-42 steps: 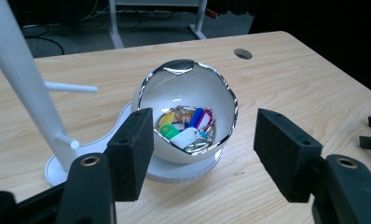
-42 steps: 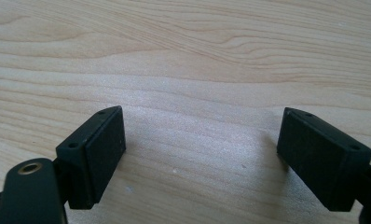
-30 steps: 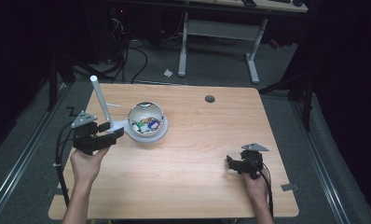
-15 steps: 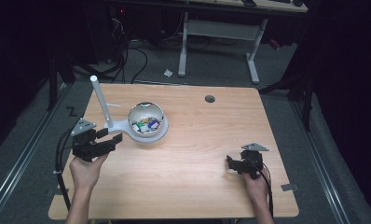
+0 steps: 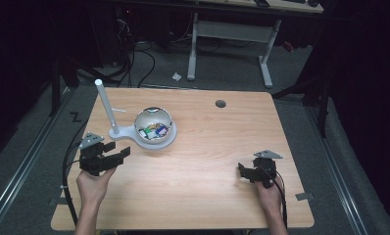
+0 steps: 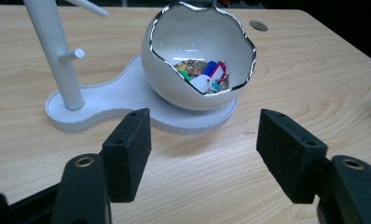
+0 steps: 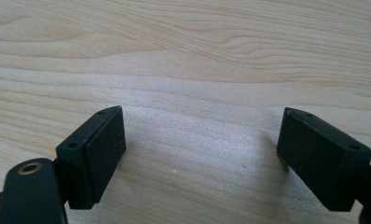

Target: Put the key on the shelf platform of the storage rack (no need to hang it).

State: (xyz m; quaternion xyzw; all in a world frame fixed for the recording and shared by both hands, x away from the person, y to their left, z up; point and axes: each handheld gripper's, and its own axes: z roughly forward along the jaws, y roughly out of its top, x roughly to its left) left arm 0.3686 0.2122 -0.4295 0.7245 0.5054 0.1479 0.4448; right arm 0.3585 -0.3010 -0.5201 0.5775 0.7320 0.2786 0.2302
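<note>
A white egg-shaped bowl [image 5: 154, 128] with a jagged silver rim sits on a white base [image 6: 123, 88] with an upright pegged post [image 5: 106, 105]. Several coloured key tags [image 6: 202, 77] lie inside the bowl [image 6: 193, 32]. My left gripper [image 5: 118, 149] hovers low over the table, just left of and nearer to me than the base, pointing at the bowl. Its jaws have just been opening and stand wide with nothing between them [image 6: 202, 154]. My right gripper [image 5: 242, 169] rests at the near right of the table, open over bare wood [image 7: 202, 149].
The wooden table [image 5: 198, 196] has a round cable hole [image 5: 220, 104] at its far side. Dark floor with cables and another desk's legs lies beyond. Bare wood stretches between the two grippers.
The left gripper has sunk lower and drawn back a little toward the table's near edge. The right gripper has stayed put.
</note>
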